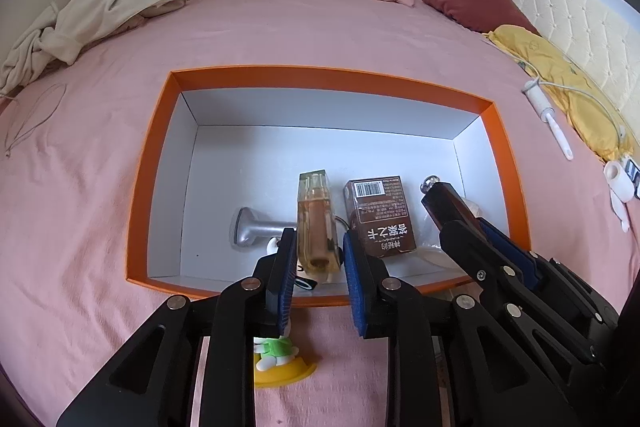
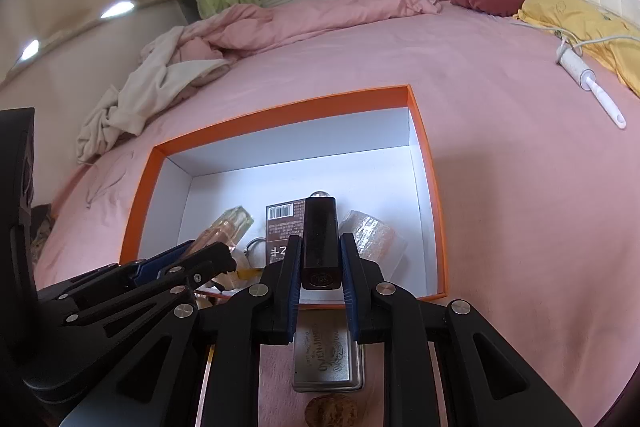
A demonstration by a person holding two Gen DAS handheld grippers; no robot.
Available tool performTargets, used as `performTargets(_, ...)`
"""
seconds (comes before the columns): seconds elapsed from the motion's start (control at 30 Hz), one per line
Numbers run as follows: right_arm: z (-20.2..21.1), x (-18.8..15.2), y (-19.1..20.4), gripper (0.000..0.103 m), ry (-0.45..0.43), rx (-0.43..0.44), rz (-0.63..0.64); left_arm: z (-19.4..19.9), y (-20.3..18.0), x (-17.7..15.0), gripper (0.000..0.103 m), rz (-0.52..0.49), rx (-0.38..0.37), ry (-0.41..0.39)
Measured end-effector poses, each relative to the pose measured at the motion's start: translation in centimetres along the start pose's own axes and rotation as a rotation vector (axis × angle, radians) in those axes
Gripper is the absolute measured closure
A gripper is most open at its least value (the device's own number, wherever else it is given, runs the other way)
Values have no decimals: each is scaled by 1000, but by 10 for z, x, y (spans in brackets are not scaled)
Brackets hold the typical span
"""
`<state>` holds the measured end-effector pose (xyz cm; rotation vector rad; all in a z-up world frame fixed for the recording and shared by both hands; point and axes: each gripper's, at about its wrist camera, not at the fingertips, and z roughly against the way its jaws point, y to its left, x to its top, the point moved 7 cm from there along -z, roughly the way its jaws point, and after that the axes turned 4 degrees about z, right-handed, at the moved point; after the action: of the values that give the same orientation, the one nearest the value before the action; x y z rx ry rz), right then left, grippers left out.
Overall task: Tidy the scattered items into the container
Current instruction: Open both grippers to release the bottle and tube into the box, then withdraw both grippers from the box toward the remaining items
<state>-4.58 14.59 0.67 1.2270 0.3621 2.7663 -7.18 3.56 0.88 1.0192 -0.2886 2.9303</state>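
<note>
Over orange box [image 1: 148, 163] near wall: left hand-held gripper [image 1: 320, 259] clamps clear bottle [image 1: 316, 219], right hand-held gripper [image 2: 320, 259] clamps dark tube [image 2: 319, 239], both level, pointing inward.

barcode on brown carton [image 1: 380, 215], ornate lettering on metal tin [image 2: 328, 359]

1. Left wrist view: sits behind the left gripper [image 1: 320, 259], close over the near rim of the box [image 1: 320, 77], looking forward and down across the bed [image 1: 280, 39] toward the headboard, upper right of frame.
2. Right wrist view: same facing, behind the right gripper [image 2: 320, 259], box [image 2: 280, 111] centre-left.
3. Shared: box interior, carton [image 1: 380, 215] [image 2: 282, 223], pink bed. Each view catches the other gripper at its lower edge.
</note>
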Motion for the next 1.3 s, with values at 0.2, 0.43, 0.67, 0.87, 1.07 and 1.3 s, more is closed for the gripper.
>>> performTargets(0.2,9,1,-3,73,-40,-24,-10,9,3,6,77,39,-12,-50)
performTargets(0.43,29,7,-4,59,-114,0,-29,21,15,13,33,85,29,-104)
performTargets(0.67,47,9,2,59,-165,6,-13,41,17,12,33,128,-22,-138)
performTargets(0.87,69,4,-1,59,-193,1,-36,68,21,7,33,167,-24,-133)
performTargets(1.07,88,-15,-21,53,-160,-26,-115,75,44,-22,33,214,68,-34)
performTargets(1.3,98,-41,-48,53,-101,-84,-145,78,81,-67,33,211,156,-6)
